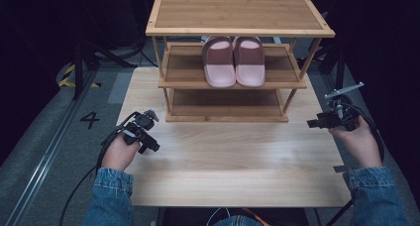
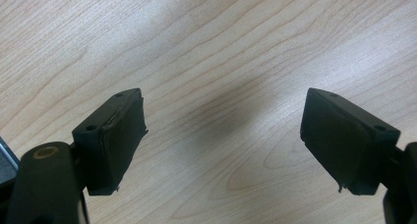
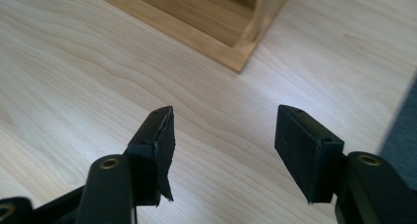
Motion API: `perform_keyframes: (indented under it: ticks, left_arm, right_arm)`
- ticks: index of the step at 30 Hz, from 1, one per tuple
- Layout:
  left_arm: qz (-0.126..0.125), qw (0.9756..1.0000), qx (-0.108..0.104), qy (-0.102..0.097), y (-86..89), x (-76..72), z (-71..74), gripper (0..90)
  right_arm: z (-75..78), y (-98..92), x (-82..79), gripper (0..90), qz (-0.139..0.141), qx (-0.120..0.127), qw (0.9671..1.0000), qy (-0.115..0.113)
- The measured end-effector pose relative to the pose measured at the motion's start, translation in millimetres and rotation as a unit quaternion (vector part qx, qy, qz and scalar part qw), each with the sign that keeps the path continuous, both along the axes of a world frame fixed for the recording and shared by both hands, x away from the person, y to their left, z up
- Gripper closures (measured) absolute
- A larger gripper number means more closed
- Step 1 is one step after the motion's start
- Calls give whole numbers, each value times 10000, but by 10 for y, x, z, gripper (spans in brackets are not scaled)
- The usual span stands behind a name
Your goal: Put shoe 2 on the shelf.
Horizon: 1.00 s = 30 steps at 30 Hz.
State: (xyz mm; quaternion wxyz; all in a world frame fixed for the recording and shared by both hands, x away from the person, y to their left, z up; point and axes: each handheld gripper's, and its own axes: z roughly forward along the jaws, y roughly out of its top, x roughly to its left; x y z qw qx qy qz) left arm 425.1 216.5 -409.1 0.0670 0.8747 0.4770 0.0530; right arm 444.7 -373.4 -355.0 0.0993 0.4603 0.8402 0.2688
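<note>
Across the middle of the high view lies a pale wooden table, its front half bare. At its far end stands a three-tier bamboo shoe rack, top shelf flush and unloaded, bottom shelf resting on the tabletop. On the middle shelf sits a pair of pink slippers, side by side and touching, toes toward the person. Right gripper hovers over the table's right edge, near the rack's front right leg, held by the right hand; slippers lie well apart from it, up and to the left on the shelf. Right gripper view: jaws stand wide apart with nothing between them, only wood grain, and the rack's bottom corner lies just ahead. Left gripper sits near the table's left edge in the left hand, forward of the rack's left leg, slippers well apart up and to the right. Left gripper view: jaws likewise spread wide, bare tabletop between them.
</note>
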Motion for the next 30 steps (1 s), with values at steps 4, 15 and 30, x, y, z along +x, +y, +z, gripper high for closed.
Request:
perform_keyframes:
  ticks: [4,15,30]
  left_arm:
    - [3,10000,26,-11,2,4,-1,175]
    - [-69,9999,64,96,9,30,-86,175]
    - [2,10000,25,90,37,37,-213,176]
  right_arm:
    - [-214,-78,11,405,1,493,9988,79]
    - [-579,-123,8,394,-25,543,9985,-50]
    - [-942,-6,-82,425,228,242,9972,-671]
